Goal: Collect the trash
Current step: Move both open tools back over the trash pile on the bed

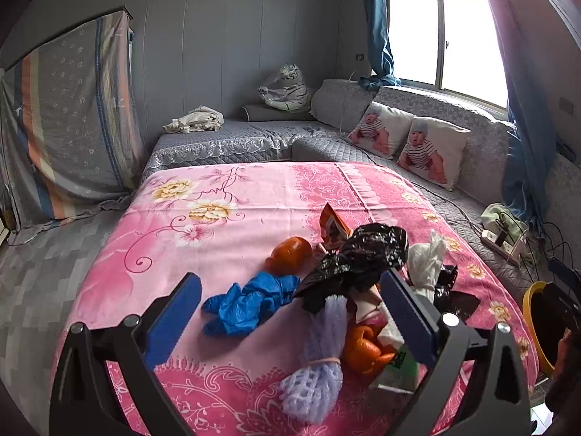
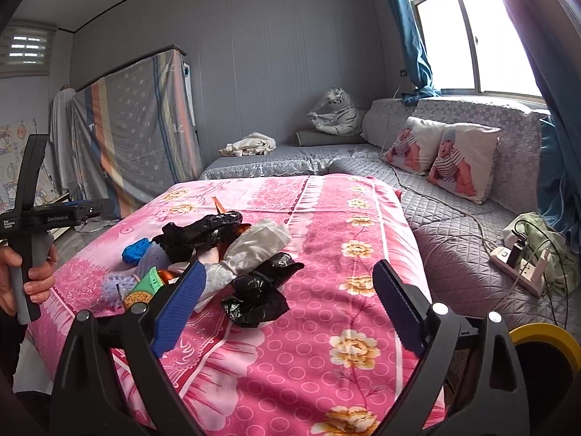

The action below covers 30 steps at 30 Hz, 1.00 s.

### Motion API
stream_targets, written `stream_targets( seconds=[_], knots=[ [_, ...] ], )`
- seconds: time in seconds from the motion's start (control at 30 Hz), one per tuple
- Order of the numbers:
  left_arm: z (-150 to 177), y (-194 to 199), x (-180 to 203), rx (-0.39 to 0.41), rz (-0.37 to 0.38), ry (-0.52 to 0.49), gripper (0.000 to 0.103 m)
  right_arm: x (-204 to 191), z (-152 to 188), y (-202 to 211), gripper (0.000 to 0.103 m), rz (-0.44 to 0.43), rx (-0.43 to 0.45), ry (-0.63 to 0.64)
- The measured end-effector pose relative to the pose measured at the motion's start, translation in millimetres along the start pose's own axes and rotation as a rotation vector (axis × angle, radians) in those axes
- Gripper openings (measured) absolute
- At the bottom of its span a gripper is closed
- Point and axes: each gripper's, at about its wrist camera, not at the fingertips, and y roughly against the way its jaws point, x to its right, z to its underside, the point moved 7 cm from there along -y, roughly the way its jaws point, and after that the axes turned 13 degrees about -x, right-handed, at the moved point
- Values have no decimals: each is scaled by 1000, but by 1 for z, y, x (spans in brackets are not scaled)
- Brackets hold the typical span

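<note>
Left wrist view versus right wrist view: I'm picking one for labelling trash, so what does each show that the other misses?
Only the left wrist view shows the orange peel and whole blue glove between the open left gripper. Only the right wrist view shows the left hand and wall vent. Both show the black bag, white bag and yellow bin.

A yellow-rimmed bin [image 2: 544, 338] sits cut off at the frame's edge, while orange peel [image 1: 365, 348] lies half-buried under wrappers (print unreadable).
</note>
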Motion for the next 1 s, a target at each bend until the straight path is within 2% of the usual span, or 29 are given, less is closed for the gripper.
stream_targets(
  seconds=[0.2,0.43,0.5,0.7,1.0],
  knots=[
    [36,-8,-1,-31,75,15,95,-8,14,-23,89,-8,-61,26],
    [60,-21,-2,-81,112,-11,95,-15,23,-50,89,3,-128,72],
    [64,-30,-2,-114,110,-14,95,-17,24,-58,89,8,-147,86],
    [71,-38,3,-137,155,-41,95,-25,26,-79,87,5,-213,134],
    [74,-56,1,-190,176,-14,95,-28,29,-102,84,0,-272,157]
  ],
)
